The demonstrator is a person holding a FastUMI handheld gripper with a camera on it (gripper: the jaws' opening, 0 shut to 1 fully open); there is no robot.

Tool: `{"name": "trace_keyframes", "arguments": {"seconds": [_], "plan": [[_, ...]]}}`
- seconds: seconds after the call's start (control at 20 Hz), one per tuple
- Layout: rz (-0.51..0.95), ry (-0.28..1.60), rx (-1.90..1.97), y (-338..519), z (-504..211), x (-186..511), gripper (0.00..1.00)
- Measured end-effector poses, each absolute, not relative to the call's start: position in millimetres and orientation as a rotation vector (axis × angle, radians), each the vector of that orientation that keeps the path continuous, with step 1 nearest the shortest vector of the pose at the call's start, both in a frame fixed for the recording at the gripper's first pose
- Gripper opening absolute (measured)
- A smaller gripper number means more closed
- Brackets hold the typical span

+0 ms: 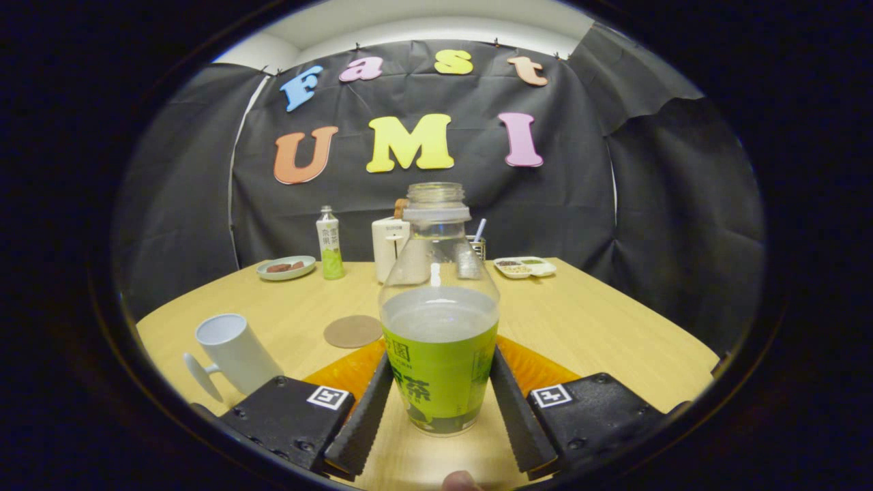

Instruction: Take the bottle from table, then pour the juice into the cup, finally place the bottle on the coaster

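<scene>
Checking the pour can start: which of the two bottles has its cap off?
The large bottle between the tool's fingers, both pressing its green label; its neck is open. The small bottle beside the plate stays capped.

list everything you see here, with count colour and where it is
bottle: 1, clear with green label, no cap, between the fingers
orange mat: 1, under and behind the bottle
coaster: 1, brown, just beyond the mat
cup: 1, white, left of the fingers
small bottle: 1, green and white, far side of table
plate: 1, pale green, beside the small bottle
white container: 1, behind the bottle
divided tray: 1, white, far right
table: 1, light wood
gripper: 1, fingers against the bottle's sides
</scene>
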State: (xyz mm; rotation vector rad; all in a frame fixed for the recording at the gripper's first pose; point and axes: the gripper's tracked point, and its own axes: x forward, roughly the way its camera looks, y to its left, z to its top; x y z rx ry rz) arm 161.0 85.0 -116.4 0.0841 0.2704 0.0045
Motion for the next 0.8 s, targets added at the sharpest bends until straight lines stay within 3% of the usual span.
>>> {"name": "trace_keyframes", "arguments": {"seconds": [0.5, 0.8], "plan": [[0.142, 0.226, -0.310, 142, -73, 171, 0.74], [0.139, 0.233, -0.578, 150, -67, 176, 0.73]]}}
